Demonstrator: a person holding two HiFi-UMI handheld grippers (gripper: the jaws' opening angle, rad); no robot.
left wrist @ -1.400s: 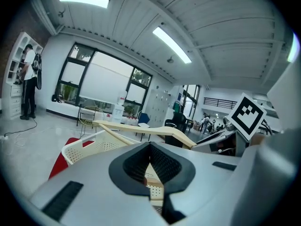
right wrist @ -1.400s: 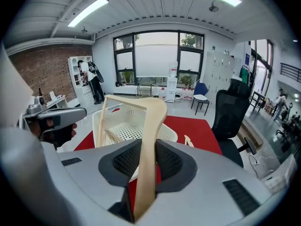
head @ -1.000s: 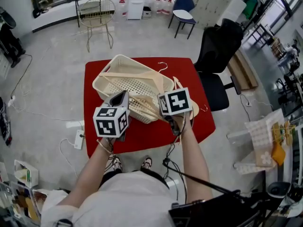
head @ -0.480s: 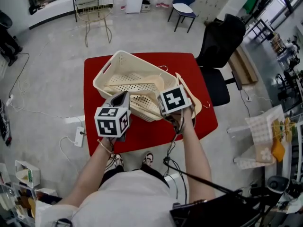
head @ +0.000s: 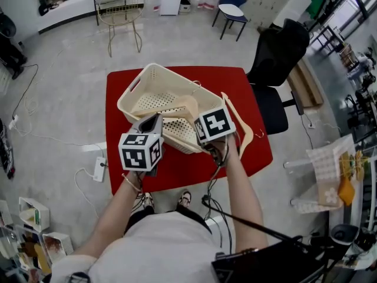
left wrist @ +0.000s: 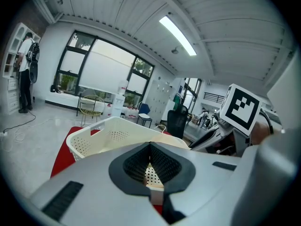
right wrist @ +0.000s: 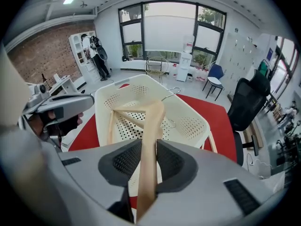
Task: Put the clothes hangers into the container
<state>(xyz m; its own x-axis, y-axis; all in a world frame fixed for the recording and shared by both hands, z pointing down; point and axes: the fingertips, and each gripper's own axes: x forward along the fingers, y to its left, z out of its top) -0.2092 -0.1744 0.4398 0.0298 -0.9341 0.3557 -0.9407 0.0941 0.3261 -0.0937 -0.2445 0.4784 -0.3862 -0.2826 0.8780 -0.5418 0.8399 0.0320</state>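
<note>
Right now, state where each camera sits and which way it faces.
Head view: on the person's head, looking steeply down at the red table and basket; shows forearms, left gripper, right gripper.
Left gripper view: on the left gripper, looking across the basket toward windows; shows its jaws, the right gripper's cube.
Right gripper view: on the right gripper, looking down into the basket; shows its jaws shut on a hanger, the left gripper.
All three share the basket and red table.
</note>
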